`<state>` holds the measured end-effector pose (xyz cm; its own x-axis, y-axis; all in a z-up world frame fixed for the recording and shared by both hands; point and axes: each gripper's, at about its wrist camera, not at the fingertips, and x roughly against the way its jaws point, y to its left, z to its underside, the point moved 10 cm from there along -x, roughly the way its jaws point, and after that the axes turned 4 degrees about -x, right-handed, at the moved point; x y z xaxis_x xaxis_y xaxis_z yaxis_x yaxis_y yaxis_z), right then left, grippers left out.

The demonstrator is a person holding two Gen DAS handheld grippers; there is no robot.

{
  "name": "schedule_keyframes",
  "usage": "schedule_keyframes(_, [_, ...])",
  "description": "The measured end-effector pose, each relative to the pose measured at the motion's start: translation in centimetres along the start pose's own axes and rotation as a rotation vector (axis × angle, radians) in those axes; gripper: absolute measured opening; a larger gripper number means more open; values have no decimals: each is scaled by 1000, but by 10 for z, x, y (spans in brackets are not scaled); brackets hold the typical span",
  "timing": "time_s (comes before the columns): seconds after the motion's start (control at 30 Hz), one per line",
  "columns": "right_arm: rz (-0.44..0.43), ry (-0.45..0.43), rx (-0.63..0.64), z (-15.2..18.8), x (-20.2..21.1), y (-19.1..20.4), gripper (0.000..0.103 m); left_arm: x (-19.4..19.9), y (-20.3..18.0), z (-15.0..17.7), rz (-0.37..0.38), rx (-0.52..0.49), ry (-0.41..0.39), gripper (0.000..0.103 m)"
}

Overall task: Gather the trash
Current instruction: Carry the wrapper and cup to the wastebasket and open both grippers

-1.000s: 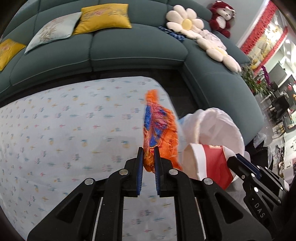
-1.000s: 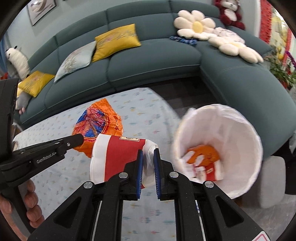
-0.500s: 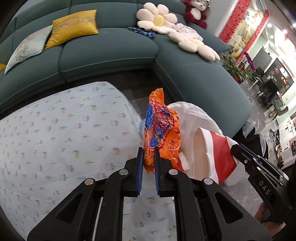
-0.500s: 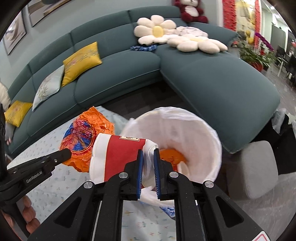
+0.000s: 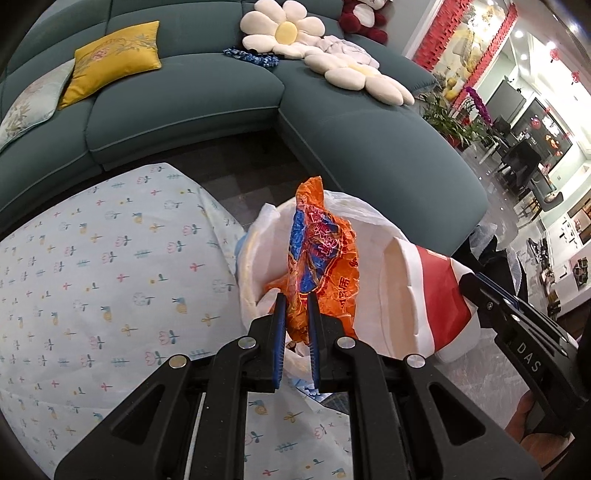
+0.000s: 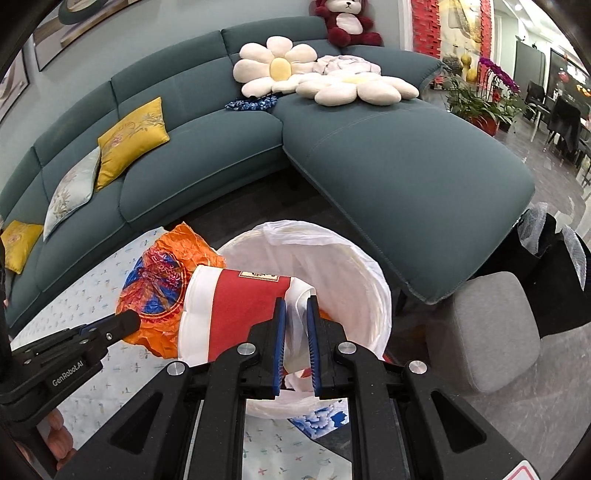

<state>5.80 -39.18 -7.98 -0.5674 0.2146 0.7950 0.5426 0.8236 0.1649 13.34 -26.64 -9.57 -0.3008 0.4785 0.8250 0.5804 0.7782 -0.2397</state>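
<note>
Since a second ago both my loads have swung off the table to hang over the white-lined bin [image 6: 354,266]. To drop cleanly, I should centre each piece above the opening before releasing. My left gripper [image 5: 294,314] is clamped on the orange wrapper [image 5: 321,266], jaws nearly closed; my right gripper [image 6: 294,314] pinches the red-and-white paper cup [image 6: 236,310] by its crushed end, above the floral tablecloth's [image 5: 110,277] edge.

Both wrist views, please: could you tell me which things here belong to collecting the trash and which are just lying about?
Part of the job:
orange wrapper, held by left gripper
red-and-white cup, held by right gripper
lined bin

Just lying about:
yellow cushion
flower cushions
teddy bear
grey stool
</note>
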Motion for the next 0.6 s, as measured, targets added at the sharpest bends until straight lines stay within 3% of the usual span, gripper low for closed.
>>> schedule_keyframes(0.6, [27,-2,-8,-2,-8,-16,11,-11,-9,3,2,-4,23,11])
